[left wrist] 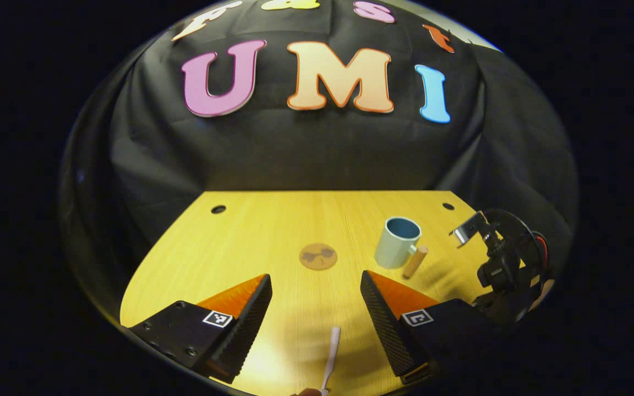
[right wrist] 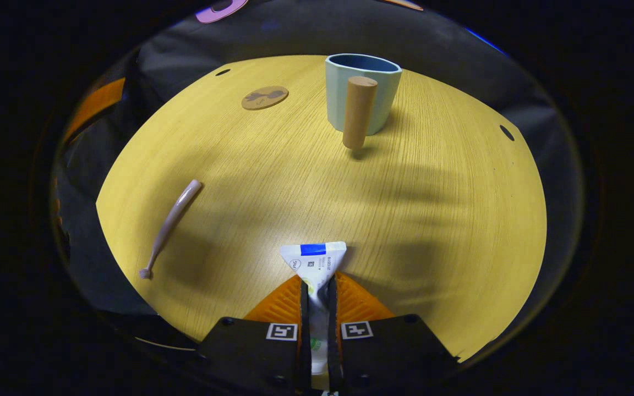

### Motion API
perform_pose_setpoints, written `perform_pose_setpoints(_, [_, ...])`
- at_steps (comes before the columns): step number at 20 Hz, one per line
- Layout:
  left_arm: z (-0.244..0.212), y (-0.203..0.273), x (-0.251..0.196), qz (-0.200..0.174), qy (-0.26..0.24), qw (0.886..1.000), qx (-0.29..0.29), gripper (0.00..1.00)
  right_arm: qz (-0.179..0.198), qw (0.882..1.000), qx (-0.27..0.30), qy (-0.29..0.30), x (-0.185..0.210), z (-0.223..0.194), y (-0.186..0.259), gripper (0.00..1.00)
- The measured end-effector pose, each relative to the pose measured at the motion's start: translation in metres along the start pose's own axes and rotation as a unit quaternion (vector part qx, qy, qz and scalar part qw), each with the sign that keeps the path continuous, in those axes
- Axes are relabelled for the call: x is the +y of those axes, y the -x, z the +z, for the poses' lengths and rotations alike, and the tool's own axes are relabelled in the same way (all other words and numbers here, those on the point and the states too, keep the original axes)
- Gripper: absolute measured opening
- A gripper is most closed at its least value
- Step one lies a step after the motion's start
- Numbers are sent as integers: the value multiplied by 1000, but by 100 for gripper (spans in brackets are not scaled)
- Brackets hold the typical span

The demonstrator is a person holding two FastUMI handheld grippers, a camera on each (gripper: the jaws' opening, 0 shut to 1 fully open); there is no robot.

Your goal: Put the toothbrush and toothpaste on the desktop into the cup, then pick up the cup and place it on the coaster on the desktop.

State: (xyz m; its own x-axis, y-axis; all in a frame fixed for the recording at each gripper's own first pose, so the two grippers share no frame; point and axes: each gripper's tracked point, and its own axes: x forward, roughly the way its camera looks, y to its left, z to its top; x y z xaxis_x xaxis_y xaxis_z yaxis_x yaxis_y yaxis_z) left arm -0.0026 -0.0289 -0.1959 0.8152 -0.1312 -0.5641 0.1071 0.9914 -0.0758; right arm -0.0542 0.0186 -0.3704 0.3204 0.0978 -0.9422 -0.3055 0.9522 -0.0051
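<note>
Carrying the toothpaste to the cup is the step in hand, I judge. The yellow wooden desk holds everything. The pale green cup with its wooden peg handle stands upright toward the far edge, right of centre, and what shows of its inside looks empty. The right gripper has both fingers clamped on the toothpaste tube, whose flat crimped end sticks out forward. To do this well, lift the tube clear of the desk, bring it above the cup's mouth away from the handle, tip it upright, and only then release.

The left gripper is spread wide and grips nothing, above the toothbrush near the front edge. The round coaster lies bare near the far edge, left of the cup and apart from it.
</note>
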Motion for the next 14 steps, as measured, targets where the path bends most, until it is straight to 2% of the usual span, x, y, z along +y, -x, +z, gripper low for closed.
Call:
perform_pose_setpoints(3, [-35, -8, -3, -9, 10, 998, 61, 96, 1, 1000, -5, -1, 0, 0, 1, 15])
perform_pose_setpoints(6, [-69, -15, -4, -12, -1, 993, 121, 96, 2, 1000, -8, -2, 0, 0, 0, 14])
perform_pose_setpoints(14, [-134, -21, -4, -12, -16, 968, 250, 96, 15, 1000, -11, -17, 0, -1, 0, 15])
